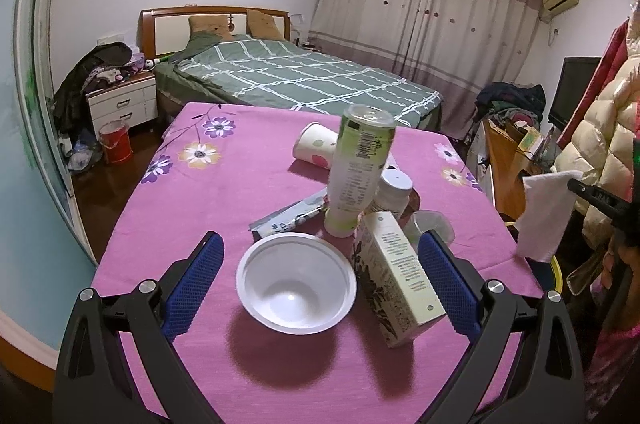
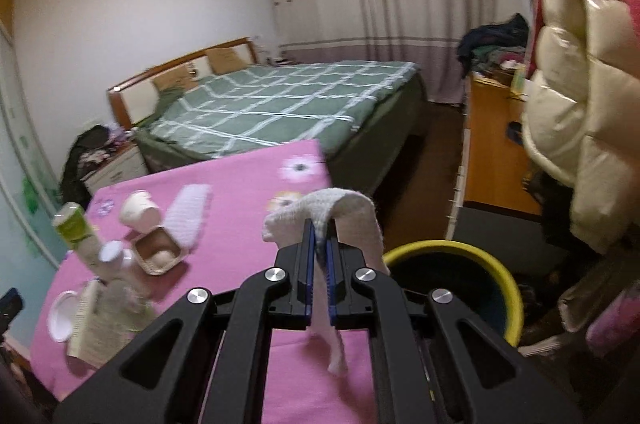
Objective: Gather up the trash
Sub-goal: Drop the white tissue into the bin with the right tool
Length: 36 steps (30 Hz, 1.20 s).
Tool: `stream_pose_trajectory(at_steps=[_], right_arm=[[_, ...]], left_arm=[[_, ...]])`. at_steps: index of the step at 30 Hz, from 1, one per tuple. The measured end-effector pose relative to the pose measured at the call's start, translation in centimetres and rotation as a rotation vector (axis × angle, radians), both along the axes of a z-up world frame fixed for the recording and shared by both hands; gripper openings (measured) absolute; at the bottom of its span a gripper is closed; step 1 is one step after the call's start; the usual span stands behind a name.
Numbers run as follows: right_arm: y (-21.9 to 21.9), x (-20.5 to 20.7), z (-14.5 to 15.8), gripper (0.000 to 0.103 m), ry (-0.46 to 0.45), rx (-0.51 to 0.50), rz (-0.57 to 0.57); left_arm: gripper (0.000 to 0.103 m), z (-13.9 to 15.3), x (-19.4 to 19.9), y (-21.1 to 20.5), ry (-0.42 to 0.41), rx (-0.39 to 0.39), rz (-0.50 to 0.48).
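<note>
My right gripper is shut on a white paper tissue, which drapes over its fingers near the table's right edge, close to a yellow-rimmed bin on the floor. In the left wrist view the same tissue hangs off the table's right side. My left gripper stands open over the pink table, with a white plastic bowl and a carton between its fingers. Behind them are a tall green-and-white can, a white-capped bottle, a tipped paper cup and a grey wrapper.
An open brown food box and a white ribbed strip lie on the table. A bed stands behind it, a wooden desk to the right, a puffy cream coat hangs at right, and a red bucket sits on the floor.
</note>
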State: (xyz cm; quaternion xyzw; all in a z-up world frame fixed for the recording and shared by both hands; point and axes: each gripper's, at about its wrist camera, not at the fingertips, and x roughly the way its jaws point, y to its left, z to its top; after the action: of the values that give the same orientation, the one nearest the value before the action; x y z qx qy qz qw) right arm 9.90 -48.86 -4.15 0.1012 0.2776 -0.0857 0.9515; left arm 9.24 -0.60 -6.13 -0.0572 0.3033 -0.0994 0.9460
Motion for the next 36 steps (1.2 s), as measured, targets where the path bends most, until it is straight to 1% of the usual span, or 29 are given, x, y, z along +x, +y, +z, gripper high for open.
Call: stream_pose_trajectory(at_steps=[3,7,11,14,16,18,20,27,30,36], right_arm=[[-1.7,0.0,-0.9,0.005,0.029,-0.010,-0.050],[-3.7,0.4,-2.8,0.005,0.076,-0.018,-0.115],[-5.3,1.0,-4.5,0.006,0.118,-0.018,-0.159],[-6.0,1.3,-5.3,0.012,0.141,-0.012,-0.181],[-6.0,1.5,-5.6,0.026,0.146,-0.018,-0.195],[-6.3,1.5,-5.9,0.030,0.148,-0.022,-0.212],[-6.6,1.5,-6.0,0.030,0.147,-0.019,-0.223],[-5.7,1.4,-5.8,0.031,0.128,-0.008,-0.197],[-4.3,1.4,-5.5,0.033,0.118,-0.005,-0.168],[-0.3,1.6,-5.5,0.036,0.094,0.001,-0.074]], left_arm=[[0.096,0.0,0.0,-0.4,0.001,0.003,-0.010],[0.096,0.0,0.1,-0.7,0.004,0.008,-0.019],[0.096,0.2,0.2,-1.0,0.005,0.013,-0.024],[0.096,0.2,0.3,-1.1,0.006,0.016,-0.026],[0.096,0.2,0.4,-1.1,0.007,0.017,-0.027],[0.096,0.2,0.4,-1.2,0.008,0.018,-0.027],[0.096,0.1,0.4,-1.2,0.009,0.017,-0.027],[0.096,-0.1,0.6,-1.2,0.014,0.016,-0.024],[0.096,-0.2,0.7,-1.1,0.015,0.017,-0.023],[0.096,-0.8,0.6,-0.7,0.024,0.021,-0.014]])
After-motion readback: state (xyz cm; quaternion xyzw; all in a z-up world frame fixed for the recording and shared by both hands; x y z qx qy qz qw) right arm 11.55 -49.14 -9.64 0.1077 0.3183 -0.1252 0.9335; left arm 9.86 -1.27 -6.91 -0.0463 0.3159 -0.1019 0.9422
